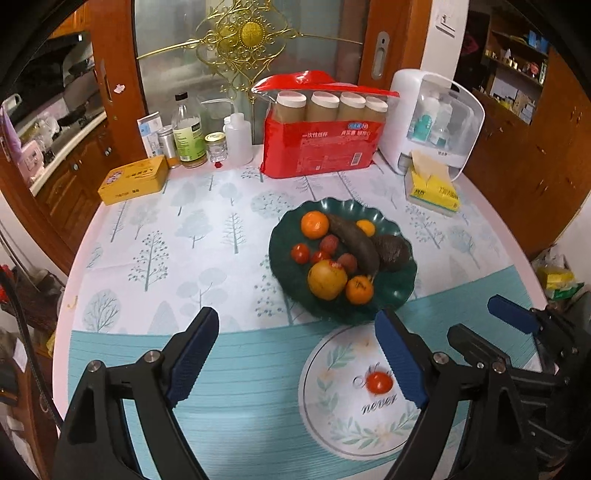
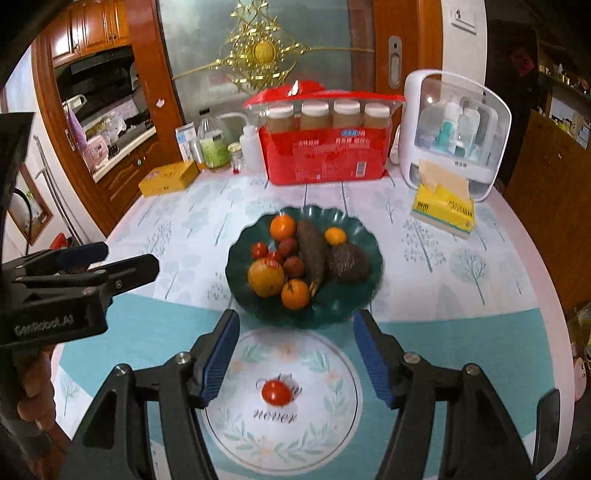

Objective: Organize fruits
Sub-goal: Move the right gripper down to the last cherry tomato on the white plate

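Frosted glass door (image 1: 236,74) — gold ornament, wooden cabinets (image 2: 96,26)

Three oranges (image 1: 314,224), three cherry tomatoes (image 1: 379,382), two lychees (image 1: 328,244), two plates (image 1: 399,291), one avocado (image 1: 392,253).

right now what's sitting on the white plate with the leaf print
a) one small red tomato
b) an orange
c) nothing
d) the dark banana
a: a lone small red tomato lies on the white plate; the oranges and banana are in the green dish.
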The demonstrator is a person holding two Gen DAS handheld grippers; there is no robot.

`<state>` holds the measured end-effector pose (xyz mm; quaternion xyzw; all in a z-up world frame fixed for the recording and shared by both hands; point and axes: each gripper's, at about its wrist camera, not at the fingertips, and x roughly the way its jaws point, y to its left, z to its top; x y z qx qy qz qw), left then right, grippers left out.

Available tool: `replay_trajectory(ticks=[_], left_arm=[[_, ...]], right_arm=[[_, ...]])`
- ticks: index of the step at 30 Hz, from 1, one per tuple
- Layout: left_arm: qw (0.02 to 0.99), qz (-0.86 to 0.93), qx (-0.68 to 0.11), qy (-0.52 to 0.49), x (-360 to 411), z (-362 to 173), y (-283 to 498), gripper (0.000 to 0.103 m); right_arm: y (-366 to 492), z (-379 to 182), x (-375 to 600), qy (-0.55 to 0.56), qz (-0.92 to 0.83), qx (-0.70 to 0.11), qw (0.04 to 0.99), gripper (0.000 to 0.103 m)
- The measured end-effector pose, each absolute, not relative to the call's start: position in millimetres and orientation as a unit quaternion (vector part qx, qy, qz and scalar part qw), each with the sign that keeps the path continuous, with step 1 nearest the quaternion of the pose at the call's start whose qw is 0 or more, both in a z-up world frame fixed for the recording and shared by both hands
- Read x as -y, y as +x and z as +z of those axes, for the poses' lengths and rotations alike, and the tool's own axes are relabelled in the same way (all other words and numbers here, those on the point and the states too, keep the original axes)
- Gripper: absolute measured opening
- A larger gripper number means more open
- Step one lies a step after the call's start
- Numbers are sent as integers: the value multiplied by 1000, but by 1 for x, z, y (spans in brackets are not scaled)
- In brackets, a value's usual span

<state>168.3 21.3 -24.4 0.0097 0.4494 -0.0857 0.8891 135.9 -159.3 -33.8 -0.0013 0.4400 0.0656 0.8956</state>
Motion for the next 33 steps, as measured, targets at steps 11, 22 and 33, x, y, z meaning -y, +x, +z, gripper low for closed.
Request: replay_trajectory(ticks=[11, 22, 33], left_arm=[[867, -69, -493, 26, -21, -107, 126, 86], [844, -50, -533, -24, -34, -161, 123, 86], [830, -46, -554, -38, -38, -180, 129, 86]], right_arm=[[111, -106, 149, -31, 74, -504, 860, 65], [113, -156, 137, -44, 99, -533, 839, 65], [127, -180, 133, -37, 108, -545, 831, 50]])
